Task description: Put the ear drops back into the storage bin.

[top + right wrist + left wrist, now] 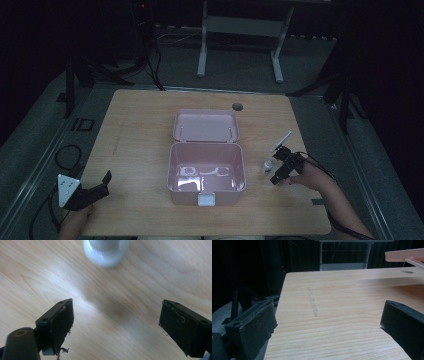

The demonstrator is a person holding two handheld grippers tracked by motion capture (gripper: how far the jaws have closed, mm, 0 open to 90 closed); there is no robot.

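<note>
A pink box (206,172) stands open mid-table, its lid (205,125) tilted back and pale items lying on its floor. A small clear bottle (267,166) with a white cap stands just right of the box; it appears blurred at the top of the right gripper view (106,251). My right gripper (281,166) hovers beside this bottle, jaws open and pointing down at bare wood (115,315). My left gripper (98,186) rests open at the table's front left corner, nothing between its jaws (327,320). The pink lid's edge (404,255) shows at upper right there.
A thin white stick-like item (283,140) lies right of the box, behind the right gripper. A round cable hole (237,106) sits near the table's far edge. Cables and stand legs (202,55) lie on the dark floor around the table.
</note>
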